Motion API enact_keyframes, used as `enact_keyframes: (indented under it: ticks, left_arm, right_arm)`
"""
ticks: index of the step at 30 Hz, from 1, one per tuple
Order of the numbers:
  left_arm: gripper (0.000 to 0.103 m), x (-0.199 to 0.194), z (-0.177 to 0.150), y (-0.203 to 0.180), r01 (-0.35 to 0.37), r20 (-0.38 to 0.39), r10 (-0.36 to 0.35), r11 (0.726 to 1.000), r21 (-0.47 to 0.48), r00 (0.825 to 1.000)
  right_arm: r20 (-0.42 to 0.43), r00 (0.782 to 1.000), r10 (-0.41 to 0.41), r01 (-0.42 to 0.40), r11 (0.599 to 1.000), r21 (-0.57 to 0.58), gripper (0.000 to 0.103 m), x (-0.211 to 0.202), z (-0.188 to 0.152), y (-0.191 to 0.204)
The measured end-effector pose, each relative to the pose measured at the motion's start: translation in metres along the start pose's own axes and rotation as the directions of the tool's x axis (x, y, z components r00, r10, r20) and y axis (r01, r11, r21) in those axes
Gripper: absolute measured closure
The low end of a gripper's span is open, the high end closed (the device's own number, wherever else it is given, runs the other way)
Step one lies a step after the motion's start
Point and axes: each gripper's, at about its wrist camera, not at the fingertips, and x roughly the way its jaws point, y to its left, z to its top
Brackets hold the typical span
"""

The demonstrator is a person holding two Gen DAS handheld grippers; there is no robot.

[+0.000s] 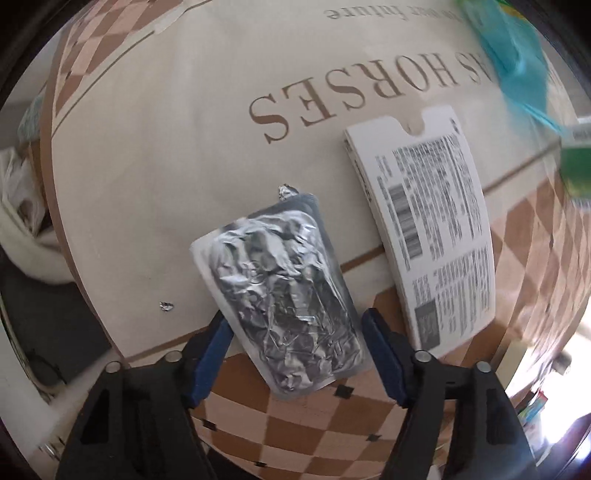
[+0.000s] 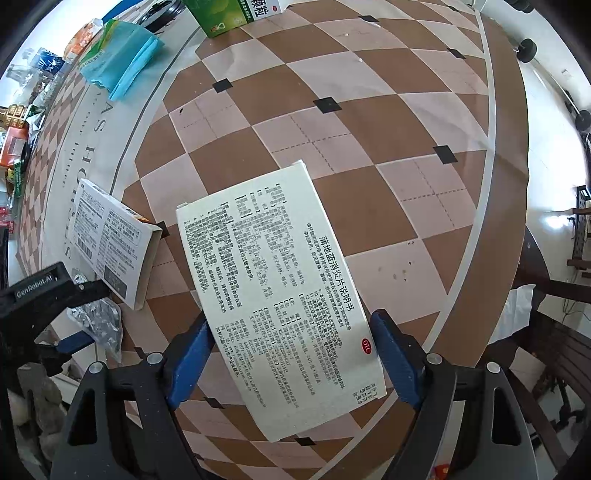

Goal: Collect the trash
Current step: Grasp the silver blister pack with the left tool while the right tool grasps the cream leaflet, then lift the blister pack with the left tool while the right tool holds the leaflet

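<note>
A crumpled silver foil blister pack (image 1: 288, 291) lies on the checkered tablecloth (image 1: 155, 147), between the blue pads of my left gripper (image 1: 297, 325), which is open around its near end. An empty white medicine box (image 1: 428, 229) lies just right of it. In the right wrist view a folded white printed leaflet (image 2: 280, 295) lies flat between the pads of my right gripper (image 2: 290, 332), open around its near part. The medicine box (image 2: 114, 243) lies to the left there, with the foil pack (image 2: 99, 321) and the left gripper beside it.
A teal packet (image 2: 122, 66) and a green box (image 2: 229, 14) lie at the far side of the table. Small foil scraps (image 1: 166, 305) lie on the cloth. Cluttered items line the table's left edge (image 2: 14, 122). A dark wooden chair (image 2: 554, 332) stands right.
</note>
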Motion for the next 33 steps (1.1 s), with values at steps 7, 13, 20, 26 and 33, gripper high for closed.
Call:
enact_keyframes:
  ticks: [7, 13, 20, 26, 33]
  left_arm:
    - [0.046, -0.004, -0.005, 0.015, 0.034, -0.018, -0.033, 0.999, 0.025, 0.999]
    - [0.046, -0.007, 0.031, -0.03, 0.001, -0.01, 0.0, 0.999, 0.033, 1.0]
    - [0.072, -0.028, 0.041, -0.078, -0.016, 0.051, 0.009, 0.991, 0.134, 0.999]
    - [0.056, -0.014, 0.06, -0.09, 0.029, 0.025, -0.033, 0.99, 0.138, 0.999]
    - [0.04, 0.002, 0.056, -0.136, -0.08, 0.063, 0.068, 0.971, 0.224, 0.996]
  right_arm:
    - [-0.004, 1.0, 0.005, -0.005, 1.0, -0.008, 0.018, 0.01, -0.002, 0.003]
    - [-0.02, 0.999, -0.036, 0.035, 0.998, -0.051, 0.018, 0.025, -0.006, 0.018]
    - [0.003, 0.999, -0.045, 0.045, 0.996, -0.077, 0.019, 0.025, -0.015, 0.03]
    - [0.013, 0.999, -0.032, 0.033, 0.997, -0.075, 0.019, 0.014, -0.032, 0.029]
    - [-0.003, 0.999, -0.032, 0.032, 0.997, -0.077, 0.019, 0.014, -0.042, 0.037]
